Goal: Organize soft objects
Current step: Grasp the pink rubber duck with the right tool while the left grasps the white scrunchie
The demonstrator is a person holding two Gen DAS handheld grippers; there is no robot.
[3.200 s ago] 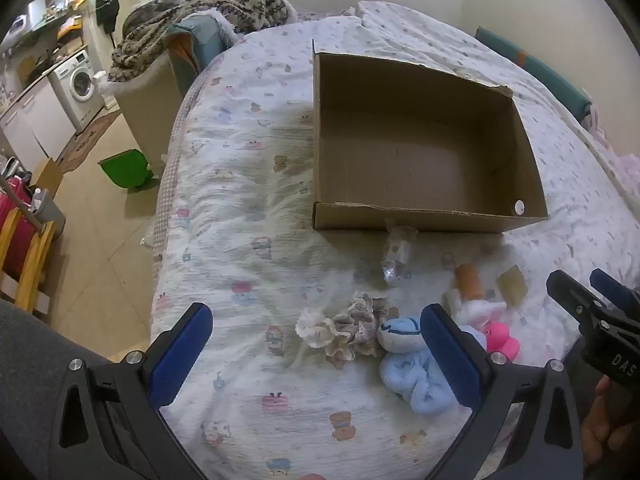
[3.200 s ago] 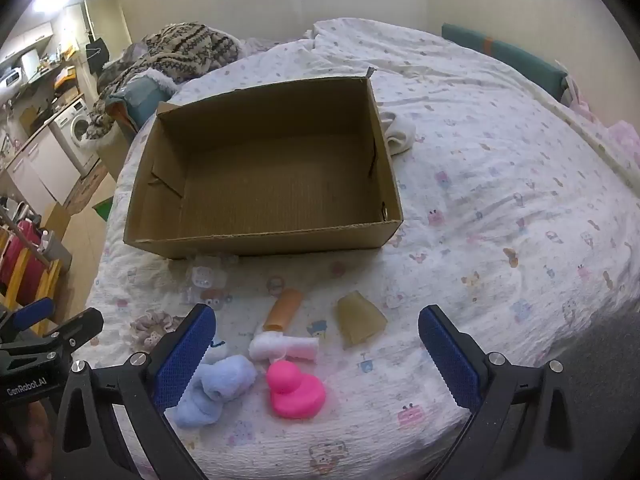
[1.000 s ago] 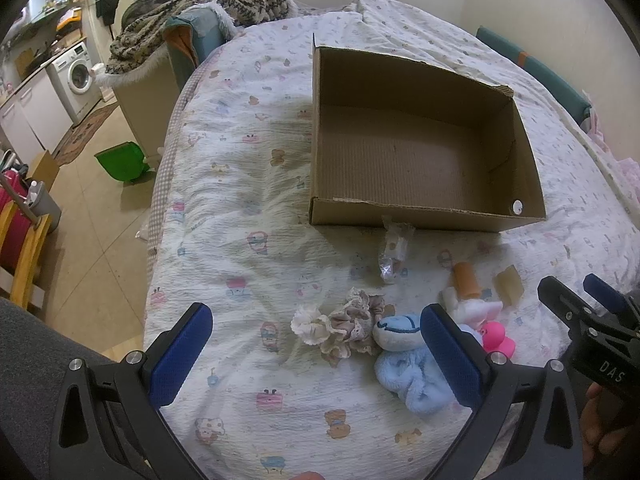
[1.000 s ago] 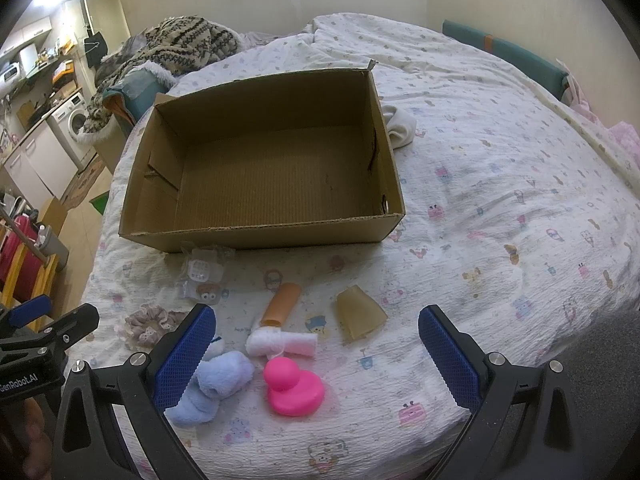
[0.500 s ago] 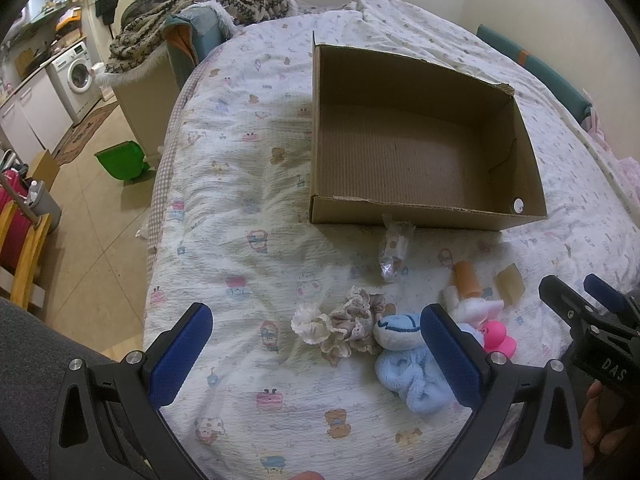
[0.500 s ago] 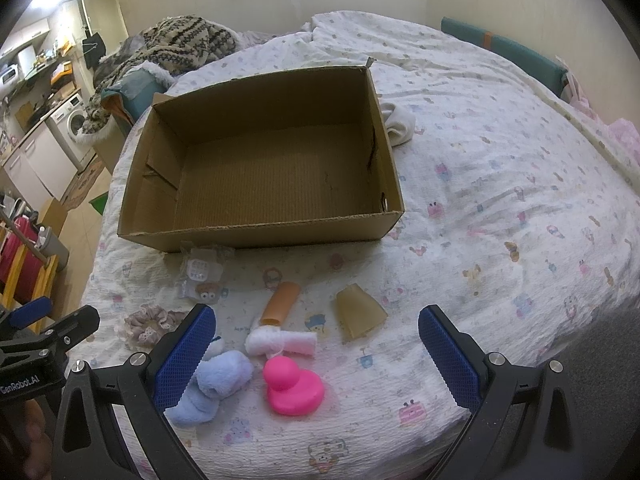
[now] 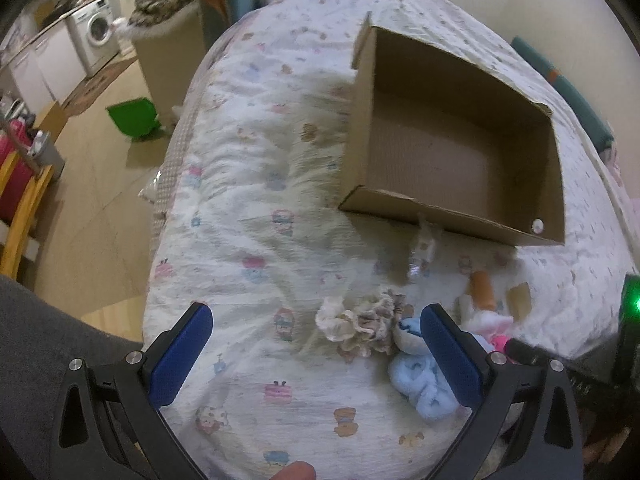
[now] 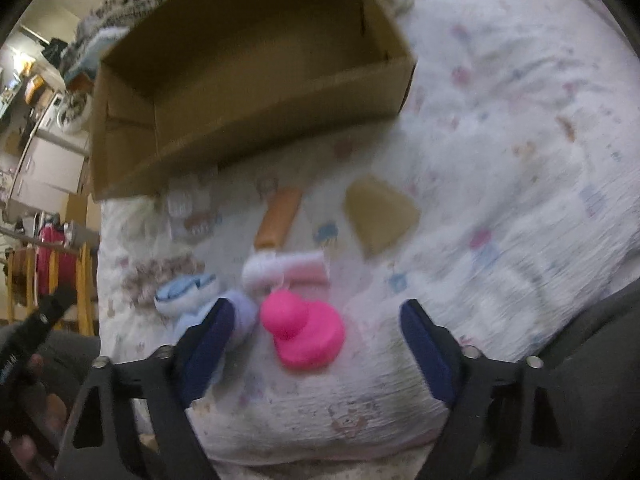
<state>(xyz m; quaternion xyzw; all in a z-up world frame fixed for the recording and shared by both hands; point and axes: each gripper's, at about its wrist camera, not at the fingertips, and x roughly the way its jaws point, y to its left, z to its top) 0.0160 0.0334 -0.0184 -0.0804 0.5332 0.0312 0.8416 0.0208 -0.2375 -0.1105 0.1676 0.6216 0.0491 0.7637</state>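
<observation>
Straddling pink duck (image 8: 302, 330), seemingly untouched, right hand-held gripper (image 8: 316, 344) closing

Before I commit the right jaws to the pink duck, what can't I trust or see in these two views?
- Right wrist view: motion blur; the pink duck lies between the closing jaws, contact unclear.
- Blue plush: partly behind a jaw pad in both views.
- Clear packet: blurred, contents unreadable.
- Cardboard box: top edge cuts off its far wall in the right view.
</observation>
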